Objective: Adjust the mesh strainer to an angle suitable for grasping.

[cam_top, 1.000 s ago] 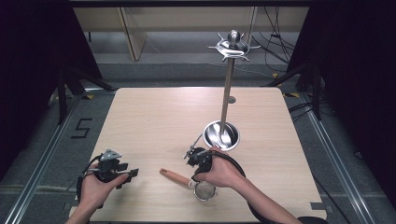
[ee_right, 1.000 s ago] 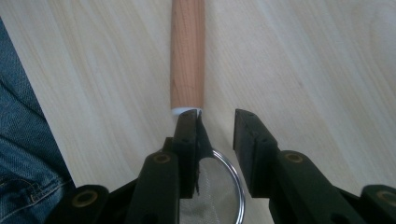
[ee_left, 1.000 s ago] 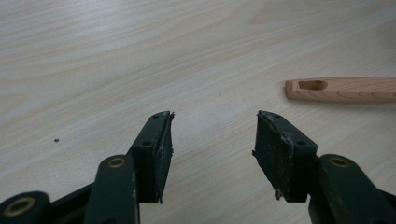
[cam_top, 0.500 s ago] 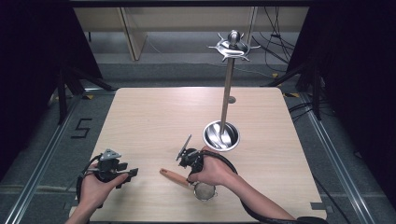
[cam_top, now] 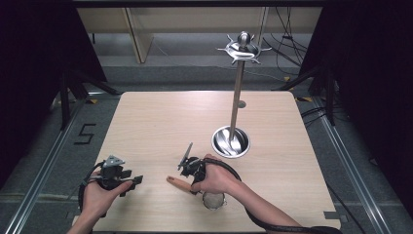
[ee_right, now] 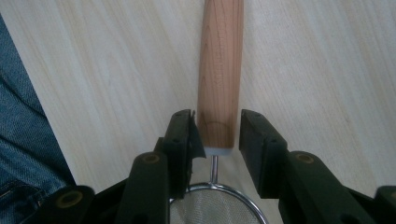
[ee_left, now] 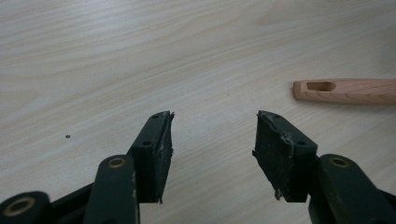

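- Your right gripper (ee_right: 217, 133) is straddling the wooden handle (ee_right: 219, 70) of a small mesh strainer (cam_top: 213, 199), near the end where the handle meets the wire stem.
- Its jaws are standing on either side of the handle; the left pad appears to be touching the wood, while a thin gap is showing at the right pad, so a firm grip cannot be confirmed.
- The strainer is lying flat on the table (cam_top: 160, 122) near its front edge, with the mesh bowl (ee_right: 217, 207) pointing toward you.
- Your left gripper (ee_left: 212, 140) is hovering low over bare tabletop with its jaws spread wide and holding nothing.
- The handle's free end (ee_left: 345, 90) is lying well apart from that gripper.
- A metal stand (cam_top: 237, 87) is rising from a steel bowl (cam_top: 230, 141) beyond your right hand (cam_top: 214, 178).
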A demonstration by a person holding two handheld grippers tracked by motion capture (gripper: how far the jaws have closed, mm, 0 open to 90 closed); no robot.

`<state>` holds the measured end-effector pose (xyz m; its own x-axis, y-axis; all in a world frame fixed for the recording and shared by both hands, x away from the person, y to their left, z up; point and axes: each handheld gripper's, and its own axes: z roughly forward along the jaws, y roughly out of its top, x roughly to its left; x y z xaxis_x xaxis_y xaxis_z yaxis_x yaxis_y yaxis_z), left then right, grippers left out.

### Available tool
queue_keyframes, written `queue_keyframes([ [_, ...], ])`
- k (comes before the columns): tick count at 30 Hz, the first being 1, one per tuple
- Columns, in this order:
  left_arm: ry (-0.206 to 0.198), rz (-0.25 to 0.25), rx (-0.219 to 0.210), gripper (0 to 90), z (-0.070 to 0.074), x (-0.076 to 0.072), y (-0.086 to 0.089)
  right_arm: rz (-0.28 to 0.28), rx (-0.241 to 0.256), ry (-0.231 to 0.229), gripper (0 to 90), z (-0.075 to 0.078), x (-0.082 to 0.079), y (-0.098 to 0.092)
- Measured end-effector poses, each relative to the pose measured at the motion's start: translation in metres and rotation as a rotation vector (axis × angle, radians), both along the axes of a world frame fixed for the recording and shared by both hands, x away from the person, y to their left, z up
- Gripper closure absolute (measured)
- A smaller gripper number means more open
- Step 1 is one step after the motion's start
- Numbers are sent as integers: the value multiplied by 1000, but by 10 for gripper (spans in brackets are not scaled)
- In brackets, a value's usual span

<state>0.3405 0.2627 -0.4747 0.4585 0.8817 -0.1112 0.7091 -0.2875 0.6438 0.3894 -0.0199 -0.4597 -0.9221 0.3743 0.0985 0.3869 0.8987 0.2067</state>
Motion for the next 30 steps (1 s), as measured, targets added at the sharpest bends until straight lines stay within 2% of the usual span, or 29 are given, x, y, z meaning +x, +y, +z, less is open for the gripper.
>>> queue_keyframes([
  [1, 0, 1, -2, 455, 0, 0, 0, -25, -19, 19, 638, 0, -1, 1],
  [6, 1, 6, -2, 455, 0, 0, 0, -42, -43, 34, 633, -2, -2, 5],
  [7, 1, 6, -2, 455, 0, 0, 0, -14, 7, 38, 632, -6, 0, 5],
  [8, 3, 1, -11, 455, 0, 0, 1, -39, -48, 44, 631, -3, -2, 7],
  [10, 8, -1, -9, 455, 0, 0, 1, -22, -53, 23, 629, -4, -2, 9],
  [13, 3, 9, -5, 455, 0, 0, 0, -7, -60, 28, 626, -8, -1, 9],
  [14, 2, 10, -4, 455, 0, -1, 0, -18, -59, 34, 626, -8, -1, 10],
  [15, 11, 0, -7, 455, 0, 0, 1, -11, -55, 20, 626, -9, -1, 11],
  [16, 9, 1, -8, 455, 0, 0, 1, -19, -66, 39, 626, -9, -1, 11],
  [17, 7, 5, -10, 455, 0, 0, 1, -2, -69, 25, 626, -10, 0, 12],
  [18, 8, 5, -10, 455, 0, 0, 1, -13, -75, 24, 626, -10, -1, 12],
  [20, 3, 9, -4, 455, 0, 0, 1, -18, -67, 38, 626, -11, 0, 13],
  [21, 3, 10, 0, 455, 0, -1, 1, -21, -72, 31, 627, -11, 0, 14],
  [22, 14, 1, -8, 455, 0, 0, 2, -3, -65, 32, 629, -13, 2, 14],
  [23, 8, 4, -9, 455, 0, 0, 1, -24, -75, 31, 631, -13, 1, 15],
  [26, 9, 2, -9, 455, 0, 0, 2, -11, -71, 34, 639, -15, 3, 16],
  [28, 4, 5, -4, 455, 0, -1, 2, -55, -91, 46, 646, -14, 1, 18],
  [30, 6, 3, -6, 455, 0, 0, 2, -20, -85, 43, 654, -16, 4, 17],
])
